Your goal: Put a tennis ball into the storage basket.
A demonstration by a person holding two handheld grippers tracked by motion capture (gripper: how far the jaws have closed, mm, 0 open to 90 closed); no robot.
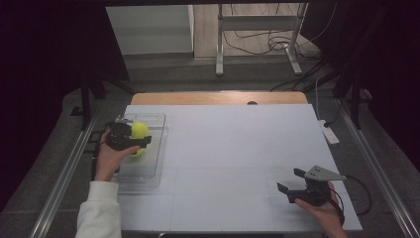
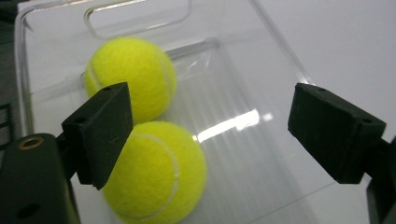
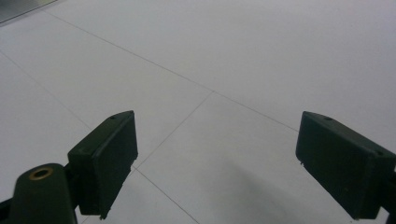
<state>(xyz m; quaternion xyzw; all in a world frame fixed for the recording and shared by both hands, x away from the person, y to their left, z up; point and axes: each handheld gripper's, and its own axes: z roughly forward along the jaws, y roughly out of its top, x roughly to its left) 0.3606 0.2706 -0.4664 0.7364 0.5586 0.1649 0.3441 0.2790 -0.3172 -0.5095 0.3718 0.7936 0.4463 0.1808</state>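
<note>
Two tennis balls lie touching each other in the clear tray [image 1: 148, 171] near the left edge of the worktop [image 1: 237, 158], and the left gripper [image 2: 205, 135] hangs just over them with its fingers [image 2: 100, 133] spread wide and gripping nothing. In the left gripper view the nearer ball [image 2: 156, 172] sits low, just beyond the left finger, off the centre of the gap, with the farther ball [image 2: 130, 77] beyond it. The right gripper [image 1: 295, 184], fingers also open and empty, waits near the right front corner, well apart from the tray, so the left hand [image 1: 111, 158] is far the nearer
</note>
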